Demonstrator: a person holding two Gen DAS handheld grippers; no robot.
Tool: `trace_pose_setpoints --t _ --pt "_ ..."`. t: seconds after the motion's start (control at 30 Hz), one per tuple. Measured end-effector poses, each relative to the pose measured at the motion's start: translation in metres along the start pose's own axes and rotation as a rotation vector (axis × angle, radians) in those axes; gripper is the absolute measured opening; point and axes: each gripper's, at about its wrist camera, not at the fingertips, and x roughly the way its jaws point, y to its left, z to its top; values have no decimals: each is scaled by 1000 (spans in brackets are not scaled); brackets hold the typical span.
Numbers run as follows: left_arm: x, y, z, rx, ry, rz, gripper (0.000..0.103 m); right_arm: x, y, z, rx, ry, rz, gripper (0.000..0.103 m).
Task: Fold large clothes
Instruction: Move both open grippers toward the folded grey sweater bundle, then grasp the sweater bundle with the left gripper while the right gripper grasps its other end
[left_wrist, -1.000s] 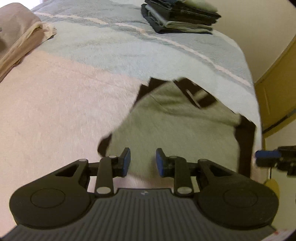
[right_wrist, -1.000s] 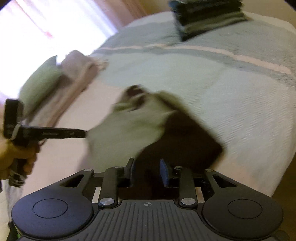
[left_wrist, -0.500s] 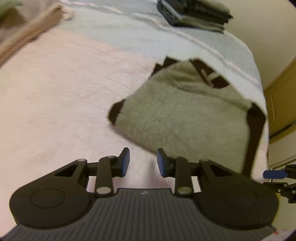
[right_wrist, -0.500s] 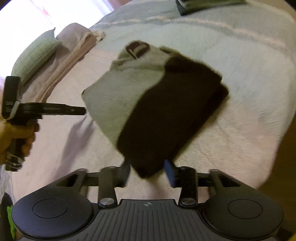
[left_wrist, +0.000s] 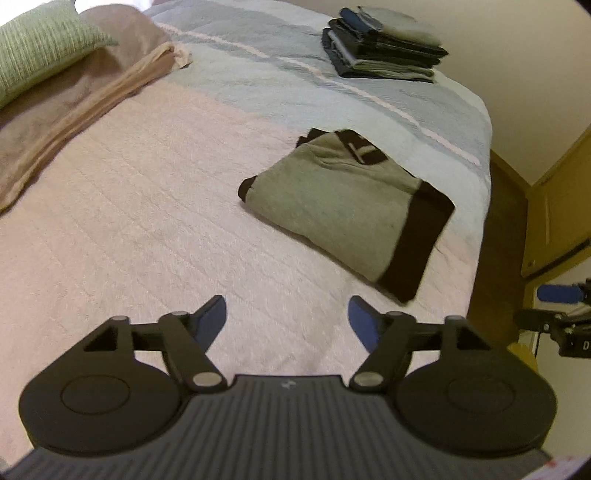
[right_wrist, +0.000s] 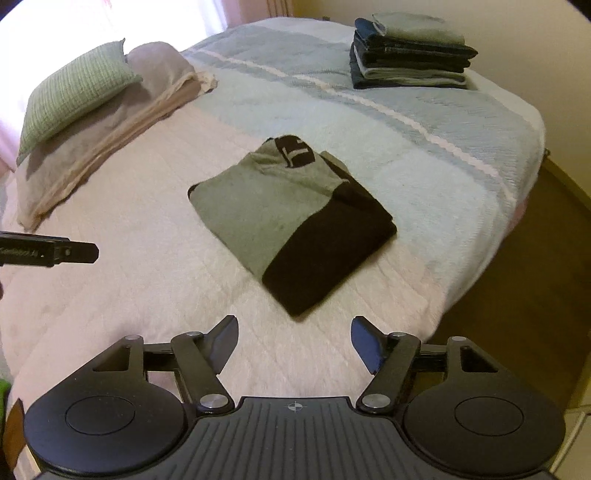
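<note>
Grey-and-black folded garment (right_wrist: 291, 221) on bed (right_wrist: 147, 280) | ahead of both tools, untouched | left tool (left_wrist: 287, 319), right tool (right_wrist: 294, 341): opening, empty

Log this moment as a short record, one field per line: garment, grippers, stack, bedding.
garment: grey and black garment, folded into a compact rectangle, lying flat on the bed, touched by neither gripper
left gripper: jaws opening, nothing between them, above bare pink blanket
right gripper: jaws opening, nothing between them, just short of the garment's near corner
stack: pile of folded clothes at the far corner of the bed
bedding: green pillow on a folded beige blanket, far left
</note>
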Motion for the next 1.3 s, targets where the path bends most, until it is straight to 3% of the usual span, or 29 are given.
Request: trace_pose_setpoints --t 0.1,0.27,0.7,0.8,0.97,1.07,1.17,1.3 --pt "-9 -15 -8 86 -14 38 81 -7 7 -6 -13 15 -20 66" --pt "-23 -28 -13 175 -45 34 86 -13 14 -13 17 1 -27 66" --pt "-21 -28 -13 242 -76 9 87 -18 20 -14 39 -22 -45 66" --pt "-11 -36 -7 433 -134 7 87 -16 26 -12 -50 -73 -58 67" --pt "25 -47 -1 798 -197 11 87 13 60 -11 -401 -145 -117 66" --pt "64 -50 -2 985 -208 -2 87 57 76 -11 -570 -155 -159 66" --pt "114 -47 -3 1140 -206 -8 87 113 81 -15 -659 -134 -183 66" --pt "172 -39 -1 1267 -225 -1 87 180 84 -21 -721 -145 -225 66"
